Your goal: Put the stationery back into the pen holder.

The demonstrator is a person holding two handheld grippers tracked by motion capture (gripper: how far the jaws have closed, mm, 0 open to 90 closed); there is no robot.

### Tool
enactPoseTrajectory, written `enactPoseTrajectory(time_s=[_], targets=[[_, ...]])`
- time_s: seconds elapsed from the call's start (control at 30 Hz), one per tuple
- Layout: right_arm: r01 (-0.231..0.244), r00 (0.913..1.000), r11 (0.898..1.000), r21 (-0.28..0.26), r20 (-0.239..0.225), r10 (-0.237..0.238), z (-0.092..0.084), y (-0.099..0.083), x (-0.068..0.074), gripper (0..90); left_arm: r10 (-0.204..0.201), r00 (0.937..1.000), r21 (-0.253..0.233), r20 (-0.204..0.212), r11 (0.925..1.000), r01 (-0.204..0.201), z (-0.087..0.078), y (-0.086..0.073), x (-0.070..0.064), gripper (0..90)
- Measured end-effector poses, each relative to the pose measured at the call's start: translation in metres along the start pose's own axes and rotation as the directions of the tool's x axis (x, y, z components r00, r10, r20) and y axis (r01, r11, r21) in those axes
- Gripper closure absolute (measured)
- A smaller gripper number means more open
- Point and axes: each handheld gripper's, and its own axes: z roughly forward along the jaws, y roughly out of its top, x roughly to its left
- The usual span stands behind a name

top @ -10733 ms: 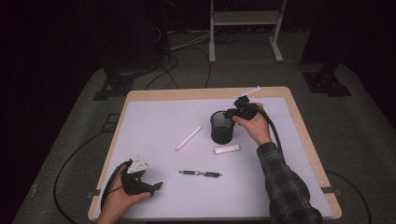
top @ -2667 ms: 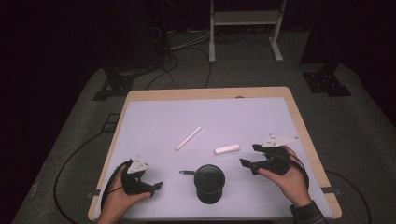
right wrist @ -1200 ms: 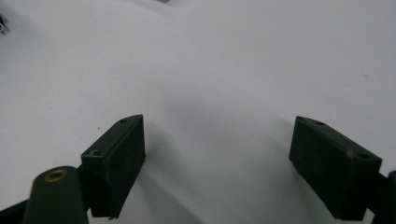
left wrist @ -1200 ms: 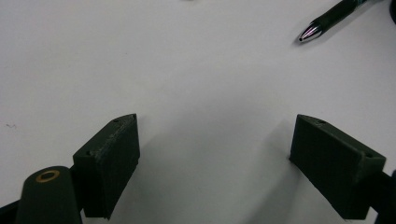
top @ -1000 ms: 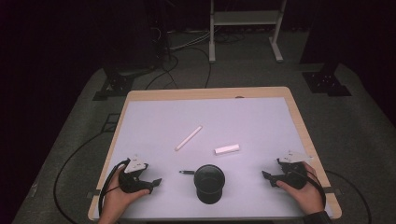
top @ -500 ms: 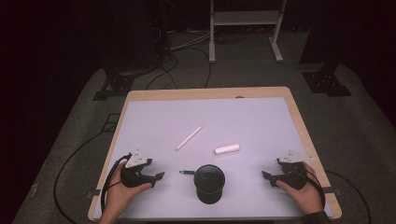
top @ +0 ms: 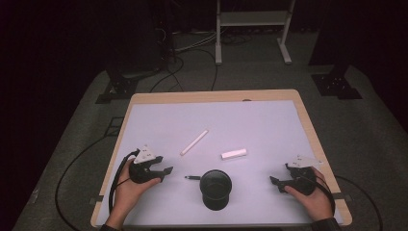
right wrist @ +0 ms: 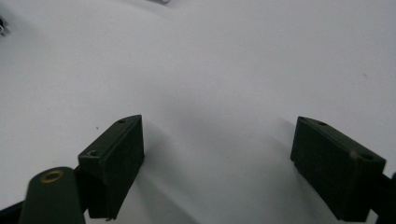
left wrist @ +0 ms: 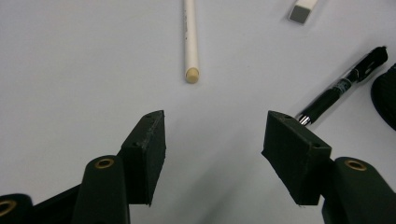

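A black cup (top: 216,188) stands near the table's front edge, midway between my hands. A black pen (top: 192,177) lies just left of it, and in the left gripper view the pen (left wrist: 343,86) runs ahead of the right jaw. A thin white stick (top: 194,142) and a short white block (top: 234,154) lie farther out. My left gripper (top: 166,172) points at the pen from the left. Its jaws (left wrist: 212,144) have just been closing and stand apart with nothing between them. My right gripper (top: 274,182) rests open at the front right, over bare table (right wrist: 217,158).
The white table top (top: 260,120) has a wooden rim. The stick's tan end (left wrist: 191,74) faces my left gripper, and the block's end (left wrist: 303,9) shows at the top of that view. Cables and a metal stand lie on the dark floor beyond.
My left gripper has lifted and shifted a little away from the front edge, toward the pen. The right hand, the cup, the stick and the block have stayed put.
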Motion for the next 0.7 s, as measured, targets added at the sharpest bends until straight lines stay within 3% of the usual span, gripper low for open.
enactPoseTrajectory(time_s=[0.4, 0.7], targets=[[-0.002, 1.0, 1.0, 0.0, -0.001, 0.002, 0.0, 0.0, 0.0, 16.1, 0.009, 0.9998, 0.001, -0.016, 1.0, -0.009, 0.017, 0.016, 0.005, 48.3], [-0.003, 1.0, 1.0, 0.001, -0.001, 0.003, 0.0, 0.0, 0.0, 16.1, 0.019, 0.9998, 0.012, 0.003, 0.9997, -0.019, 0.037, 0.031, 0.007, 52.8]])
